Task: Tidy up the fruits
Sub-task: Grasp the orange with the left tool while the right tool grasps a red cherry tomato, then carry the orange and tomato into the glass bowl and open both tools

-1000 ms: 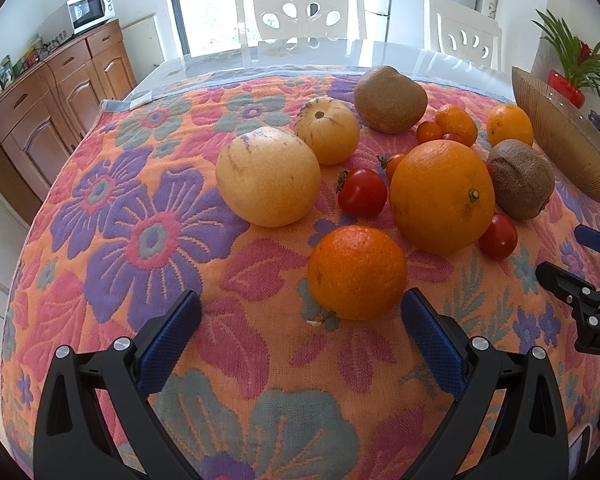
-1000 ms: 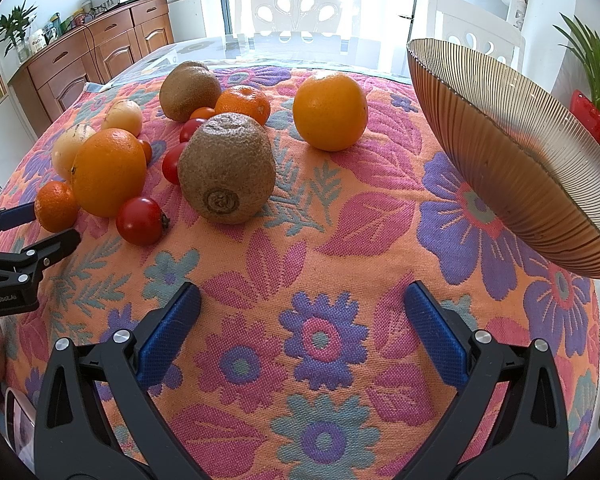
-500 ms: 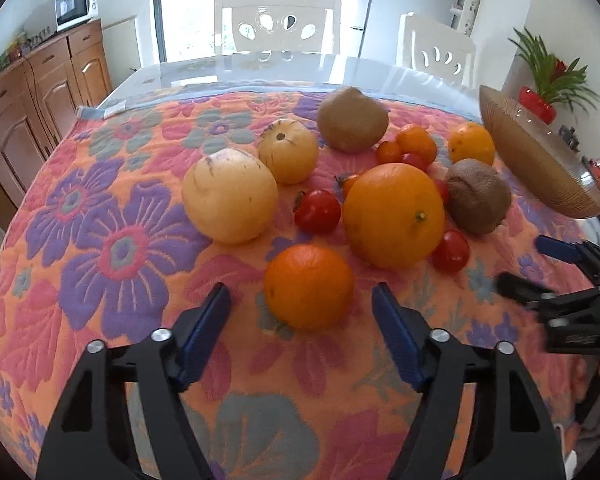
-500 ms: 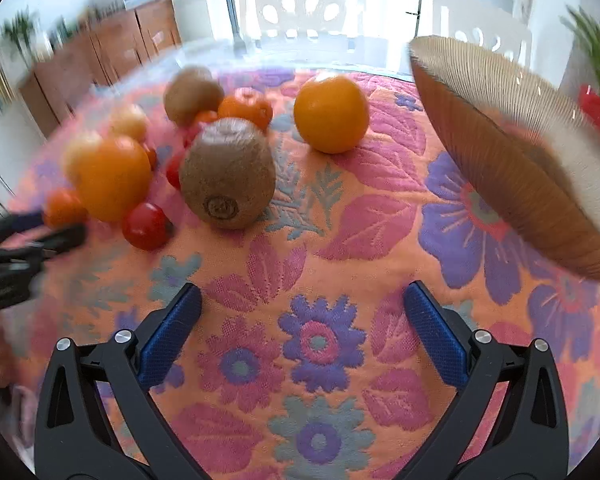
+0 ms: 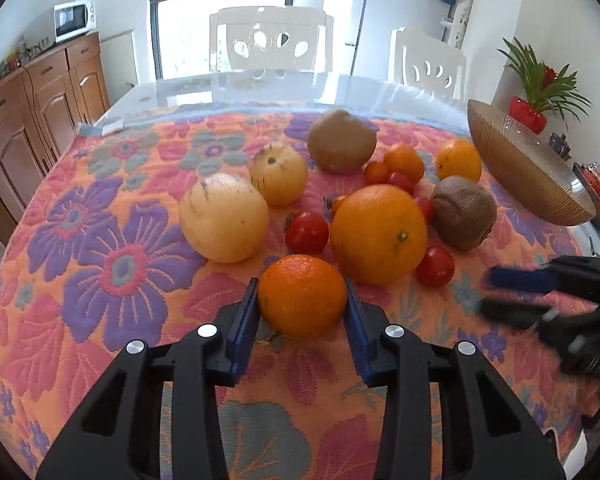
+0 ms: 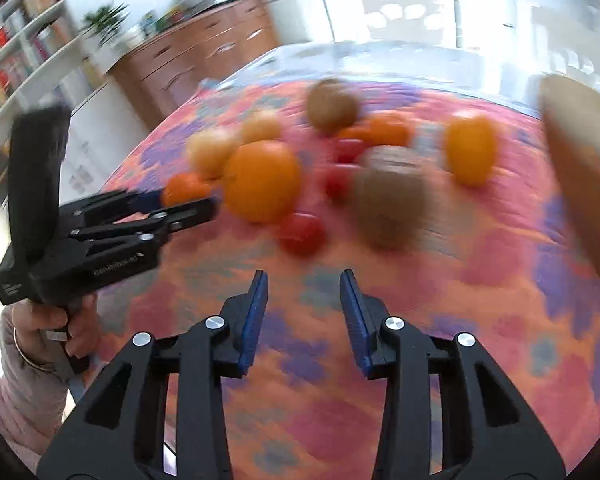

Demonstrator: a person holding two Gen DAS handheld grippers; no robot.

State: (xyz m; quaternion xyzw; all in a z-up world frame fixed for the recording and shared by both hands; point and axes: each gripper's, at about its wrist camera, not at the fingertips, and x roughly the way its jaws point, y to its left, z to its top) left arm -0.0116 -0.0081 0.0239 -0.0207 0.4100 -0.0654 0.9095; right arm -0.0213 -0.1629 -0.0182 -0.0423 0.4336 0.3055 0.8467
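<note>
Left tool (image 5: pixel 302 300) clamps small orange (image 5: pixel 302 296), round, stem end down-left; right tool (image 6: pixel 303 308) narrowed, empty.

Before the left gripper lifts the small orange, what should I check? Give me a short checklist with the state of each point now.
1. Left gripper closed on the small orange: ok, both pads touch its sides.
2. Grip centred on the fruit: ok.
3. Neighbours free: cannot tell, the large orange sits very close.
4. Right gripper out of the way: ok, open and empty.
5. Bowl reachable: ok, at the right edge of the table.
</note>
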